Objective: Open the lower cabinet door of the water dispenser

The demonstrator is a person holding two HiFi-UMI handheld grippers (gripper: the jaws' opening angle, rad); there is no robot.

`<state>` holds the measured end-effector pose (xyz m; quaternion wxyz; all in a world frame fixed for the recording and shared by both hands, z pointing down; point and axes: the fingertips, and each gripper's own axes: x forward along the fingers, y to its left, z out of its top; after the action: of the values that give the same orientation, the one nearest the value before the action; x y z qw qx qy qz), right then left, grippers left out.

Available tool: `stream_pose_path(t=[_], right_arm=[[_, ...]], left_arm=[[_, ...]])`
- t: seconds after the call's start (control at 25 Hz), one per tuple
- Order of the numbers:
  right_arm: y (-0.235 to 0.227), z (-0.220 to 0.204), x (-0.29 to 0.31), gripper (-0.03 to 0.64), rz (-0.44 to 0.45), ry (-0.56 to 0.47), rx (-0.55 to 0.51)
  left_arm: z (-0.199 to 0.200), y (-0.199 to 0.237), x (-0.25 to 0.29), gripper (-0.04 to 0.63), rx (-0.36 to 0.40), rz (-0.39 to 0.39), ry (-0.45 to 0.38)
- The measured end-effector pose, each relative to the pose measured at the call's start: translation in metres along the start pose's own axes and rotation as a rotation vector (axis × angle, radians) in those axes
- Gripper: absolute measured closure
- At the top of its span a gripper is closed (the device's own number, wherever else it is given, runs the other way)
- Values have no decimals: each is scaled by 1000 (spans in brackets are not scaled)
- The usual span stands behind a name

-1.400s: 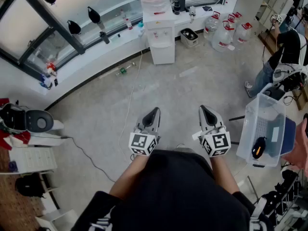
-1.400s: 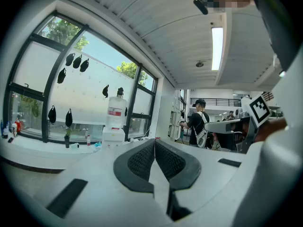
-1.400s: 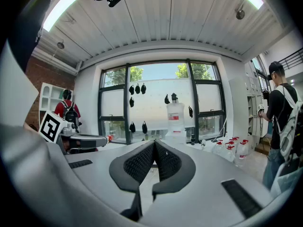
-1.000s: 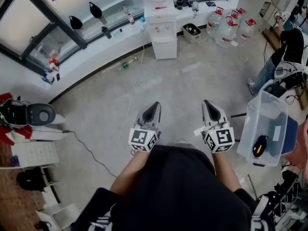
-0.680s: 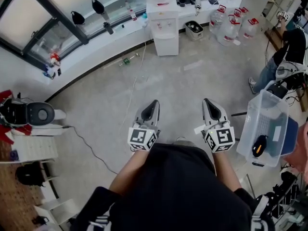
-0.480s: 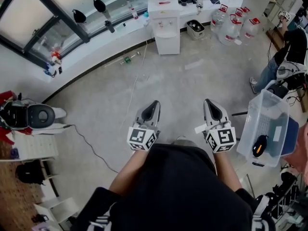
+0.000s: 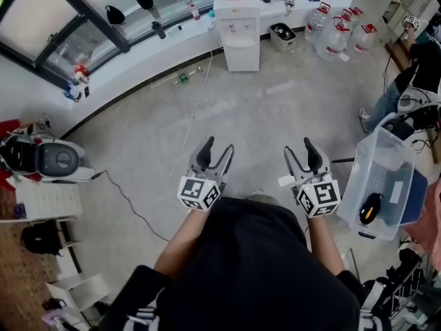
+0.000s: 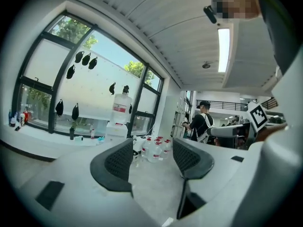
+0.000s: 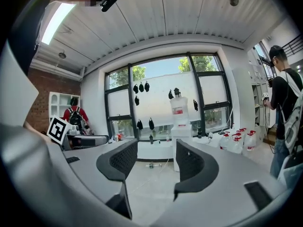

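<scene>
The white water dispenser (image 7: 238, 26) with a bottle on top stands far off against the window ledge. Its lower cabinet door (image 7: 242, 55) looks shut. Both grippers are held near the person's body, several steps away from the dispenser. My left gripper (image 7: 217, 148) and my right gripper (image 7: 299, 149) point toward it. Their jaws have just been opening and now stand open with nothing between them. In the left gripper view the dispenser (image 8: 119, 122) shows behind the left pad of my left gripper (image 8: 151, 157). In the right gripper view the dispenser (image 9: 181, 126) stands above my right gripper (image 9: 156, 162).
Several large water bottles (image 7: 335, 36) and a dark crate (image 7: 282, 34) sit right of the dispenser. A white cable (image 7: 189, 126) runs across the grey floor, with a green bottle (image 7: 182, 78) near the ledge. A clear plastic bin (image 7: 377, 185) stands at right, beyond it a person (image 7: 420, 74).
Both grippers, shut in the earlier frames, now have their jaws spread. They have sunk slightly in the head view, and the dispenser has slid up toward the top edge.
</scene>
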<state>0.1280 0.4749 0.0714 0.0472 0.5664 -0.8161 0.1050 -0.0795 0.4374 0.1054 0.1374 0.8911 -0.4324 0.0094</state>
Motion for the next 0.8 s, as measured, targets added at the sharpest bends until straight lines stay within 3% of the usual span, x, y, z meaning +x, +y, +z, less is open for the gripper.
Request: stream_pose_path(t=[0.44, 0.8], right_arm=[[-12, -28, 13, 394, 15, 60, 35], [-42, -22, 62, 394, -28, 91, 40]], left_arm=[[-21, 15, -3, 353, 23, 31, 94], [-13, 46, 63, 353, -2, -16, 89]])
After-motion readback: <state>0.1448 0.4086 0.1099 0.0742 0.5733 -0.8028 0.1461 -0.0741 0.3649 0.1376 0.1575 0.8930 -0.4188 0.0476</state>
